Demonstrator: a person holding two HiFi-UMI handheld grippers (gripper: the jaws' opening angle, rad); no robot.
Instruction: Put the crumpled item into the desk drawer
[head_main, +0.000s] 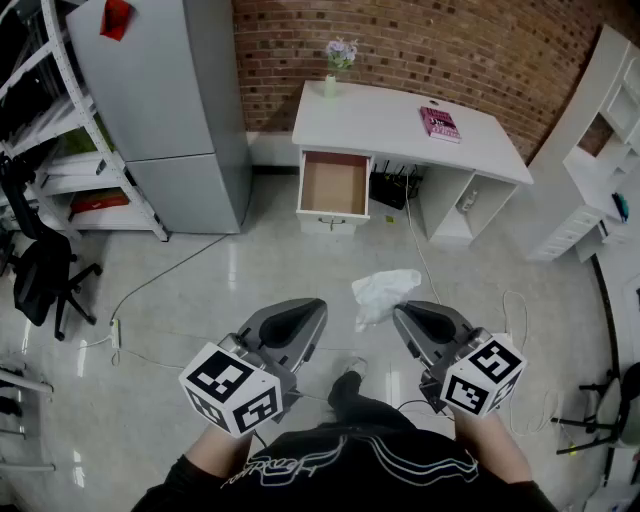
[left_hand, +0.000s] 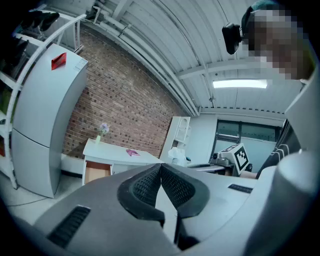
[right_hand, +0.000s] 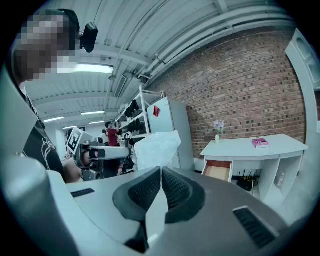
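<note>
A crumpled white plastic bag (head_main: 385, 290) hangs above the floor, pinched at the tip of my right gripper (head_main: 400, 311). In the right gripper view the bag (right_hand: 155, 147) sticks up out of the shut jaws of that gripper (right_hand: 161, 171). My left gripper (head_main: 318, 306) is beside it on the left, its jaws shut with nothing between them (left_hand: 160, 166). The white desk (head_main: 400, 115) stands ahead by the brick wall. Its drawer (head_main: 333, 184) is pulled out and looks empty; it also shows as the drawer (right_hand: 218, 170) in the right gripper view.
A pink book (head_main: 440, 123) and a flower vase (head_main: 339, 60) are on the desk. A grey cabinet (head_main: 170, 110) stands left of it, white shelving (head_main: 600, 150) to the right. An office chair (head_main: 45, 275) and a floor cable (head_main: 150, 290) lie at the left.
</note>
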